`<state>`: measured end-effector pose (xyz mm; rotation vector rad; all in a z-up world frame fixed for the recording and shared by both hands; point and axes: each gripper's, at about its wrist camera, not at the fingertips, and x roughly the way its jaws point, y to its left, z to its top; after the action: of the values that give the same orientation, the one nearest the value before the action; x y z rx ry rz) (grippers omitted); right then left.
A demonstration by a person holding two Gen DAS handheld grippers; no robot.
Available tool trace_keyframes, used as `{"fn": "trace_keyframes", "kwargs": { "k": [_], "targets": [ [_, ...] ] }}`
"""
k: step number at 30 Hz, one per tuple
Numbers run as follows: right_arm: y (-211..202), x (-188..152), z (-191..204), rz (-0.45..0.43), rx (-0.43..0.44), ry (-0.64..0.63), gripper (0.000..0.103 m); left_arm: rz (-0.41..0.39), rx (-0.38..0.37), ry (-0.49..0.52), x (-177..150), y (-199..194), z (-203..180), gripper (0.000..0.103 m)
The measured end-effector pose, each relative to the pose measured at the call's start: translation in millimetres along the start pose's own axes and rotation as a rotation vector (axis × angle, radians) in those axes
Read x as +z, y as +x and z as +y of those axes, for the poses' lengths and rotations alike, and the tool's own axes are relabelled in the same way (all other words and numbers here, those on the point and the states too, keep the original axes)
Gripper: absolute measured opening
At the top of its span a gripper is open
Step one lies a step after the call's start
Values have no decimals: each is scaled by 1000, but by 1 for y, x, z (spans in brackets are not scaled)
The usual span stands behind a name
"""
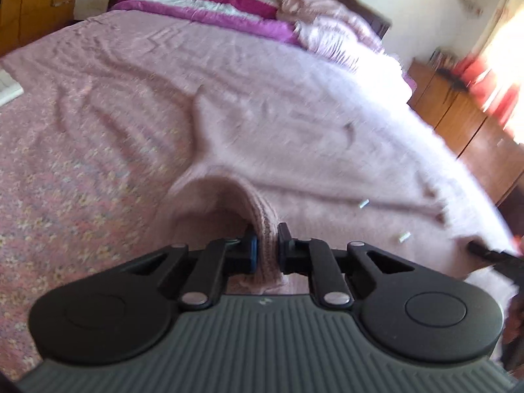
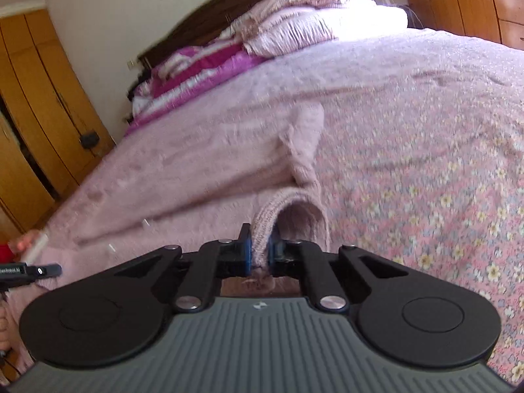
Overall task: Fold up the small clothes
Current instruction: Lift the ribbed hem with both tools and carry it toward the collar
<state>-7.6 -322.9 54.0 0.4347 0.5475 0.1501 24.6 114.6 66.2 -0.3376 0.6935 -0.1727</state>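
Item: pink sweater (image 1: pixel 294 150), fuzzy knit, spread flat across the near part of the bed (image 1: pixel 65 163), over a flowered pink bedspread (image 2: pixel 442 196).

Left gripper (image 1: pixel 266 245): clamped on a ribbed edge of the sweater, cloth bunched between the pads.

Right gripper (image 2: pixel 260 255): clamped on a ribbed cuff or hem at the sweater's other side, the cloth arching up just beyond it.

Far end: striped magenta quilt (image 1: pixel 203 0) and pillows, well apart from the sweater.

Risks, as judged:
- Each hold takes only a narrow ribbed edge; a sharp pull may slip the knit out.
- Uneven lifting between the two sides would skew the fold line.
- Fuzzy knit may drag on the bedspread and bunch underneath.
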Motion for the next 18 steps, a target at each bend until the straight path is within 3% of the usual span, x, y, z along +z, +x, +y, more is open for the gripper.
{"fn": "trace_keyframes", "kwargs": {
  "k": [5,11,18],
  "targets": [
    [-18,29,13,-101,73,32,9,-115,-27,-13,26,-22,-16,13],
    [-19,68,31,-184,122,8,9,-226,-2,5,61,-30,-32,13],
    [16,119,36,-259,94,4,9,-274,28,0,109,4,-41,13]
  ]
}}
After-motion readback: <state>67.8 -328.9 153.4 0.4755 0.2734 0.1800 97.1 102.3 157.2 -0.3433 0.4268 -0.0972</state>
